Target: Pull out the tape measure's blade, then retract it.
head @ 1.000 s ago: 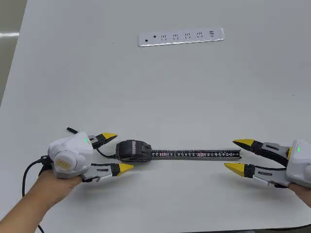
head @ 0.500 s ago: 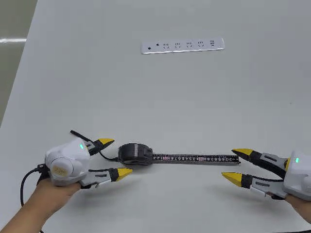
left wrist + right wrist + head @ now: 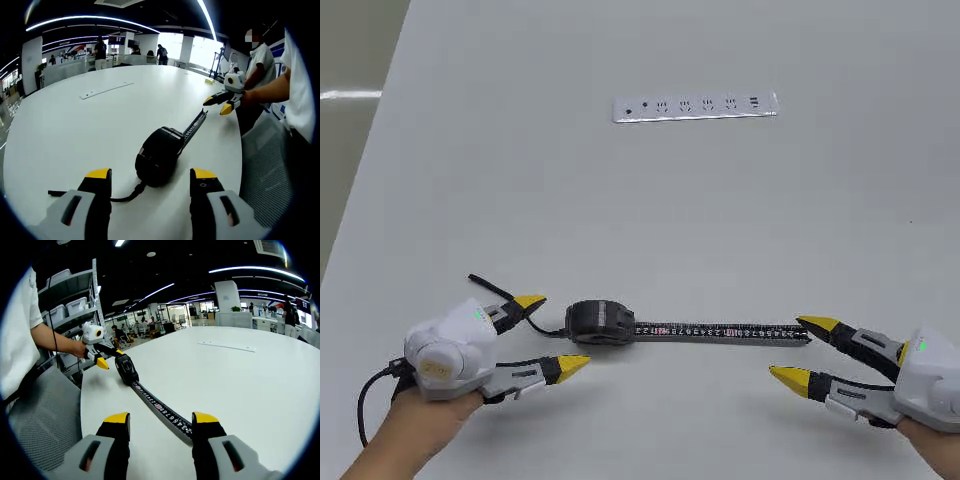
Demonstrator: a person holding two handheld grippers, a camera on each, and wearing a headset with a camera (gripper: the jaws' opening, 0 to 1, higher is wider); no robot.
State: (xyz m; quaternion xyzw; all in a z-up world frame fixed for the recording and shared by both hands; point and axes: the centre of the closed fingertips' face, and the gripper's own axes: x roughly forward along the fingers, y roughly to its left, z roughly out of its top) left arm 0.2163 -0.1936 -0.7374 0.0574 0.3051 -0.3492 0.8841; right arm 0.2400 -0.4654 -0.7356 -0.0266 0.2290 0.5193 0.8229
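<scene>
Open tabletop [image 3: 670,220] around extended blade [image 3: 720,330]; power strip [image 3: 695,106] well beyond

Bright, even light, faint shadows on the surface [image 3: 650,200]; ceiling strips [image 3: 90,19] glare at twelve o'clock; gripper views bend at edges.

You are facing a white table [image 3: 620,200] where a white power strip [image 3: 695,106] is lying flat toward the far side. Beyond the table, shelving [image 3: 94,285] is holding plastic bins [image 3: 78,304], and people [image 3: 100,50] are standing.
</scene>
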